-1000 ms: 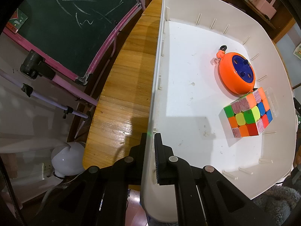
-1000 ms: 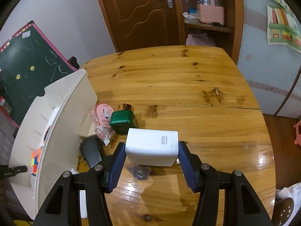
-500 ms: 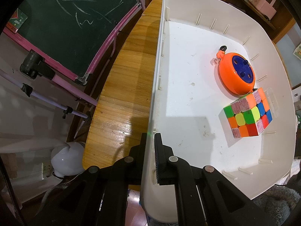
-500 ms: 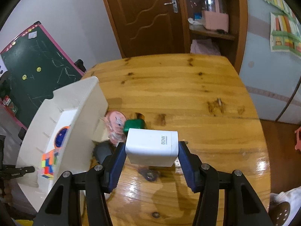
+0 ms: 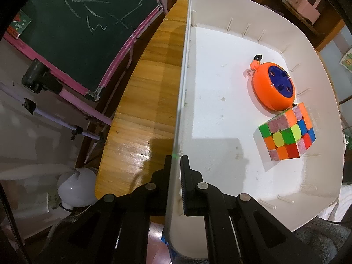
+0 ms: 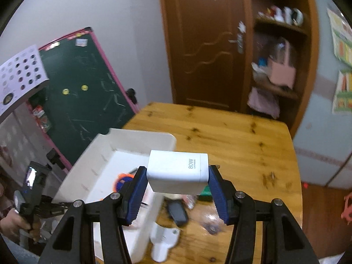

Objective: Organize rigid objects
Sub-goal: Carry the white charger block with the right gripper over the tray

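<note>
Right gripper (image 6: 177, 194) has risen since a second ago; I keep the white charger (image 6: 177, 173) clamped above the white bin (image 6: 140, 138). Left gripper (image 5: 175, 177) stays clenched on the bin wall. Desk (image 6: 242, 145) items under the charger are blurred, mostly hidden.

1 white bin (image 5: 259, 33) holding 1 orange reel (image 5: 272, 88) and 1 colour cube (image 5: 286, 138); 1 white charger (image 6: 178, 173); 1 black remote (image 6: 178, 213), 1 green box (image 6: 205, 191), 1 white holder (image 6: 164, 239) on 1 wooden table (image 6: 231, 136); 1 chalkboard (image 5: 72, 33); 2 grippers
</note>
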Available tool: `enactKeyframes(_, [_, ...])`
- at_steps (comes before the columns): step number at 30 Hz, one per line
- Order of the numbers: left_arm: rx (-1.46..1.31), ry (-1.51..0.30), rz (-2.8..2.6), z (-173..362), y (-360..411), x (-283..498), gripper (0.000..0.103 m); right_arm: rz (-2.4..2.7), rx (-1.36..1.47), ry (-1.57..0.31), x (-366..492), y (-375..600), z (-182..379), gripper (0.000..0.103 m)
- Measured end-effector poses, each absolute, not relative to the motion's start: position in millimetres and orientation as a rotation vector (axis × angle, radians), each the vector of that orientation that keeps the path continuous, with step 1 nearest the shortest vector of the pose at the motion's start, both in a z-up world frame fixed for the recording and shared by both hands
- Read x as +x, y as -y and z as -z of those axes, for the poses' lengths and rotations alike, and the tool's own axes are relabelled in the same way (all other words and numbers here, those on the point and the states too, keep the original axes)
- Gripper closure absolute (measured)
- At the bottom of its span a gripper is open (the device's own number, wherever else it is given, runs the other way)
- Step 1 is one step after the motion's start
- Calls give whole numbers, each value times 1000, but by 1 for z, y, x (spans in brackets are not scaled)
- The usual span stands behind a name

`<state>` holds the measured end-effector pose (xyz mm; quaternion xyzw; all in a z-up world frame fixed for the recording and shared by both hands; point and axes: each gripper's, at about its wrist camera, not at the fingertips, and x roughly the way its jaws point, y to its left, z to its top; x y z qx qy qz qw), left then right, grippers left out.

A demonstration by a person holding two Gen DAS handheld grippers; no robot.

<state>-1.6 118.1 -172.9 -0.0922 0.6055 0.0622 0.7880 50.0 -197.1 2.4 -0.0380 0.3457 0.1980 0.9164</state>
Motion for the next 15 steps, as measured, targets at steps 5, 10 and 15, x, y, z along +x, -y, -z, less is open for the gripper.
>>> enactKeyframes(5, [-208,-1294,-117,173,-119,-3,97,-472,-115,-677,48,167,-19,47])
enactKeyframes(10, [-214,-1284,-103,172,-120,-4,97,-525,-158,-654,50,133,-30,47])
enactKeyframes(15, [-216,-1271,-91,173,-121,-6,97,-577,-190,-636,53,97,-39,47])
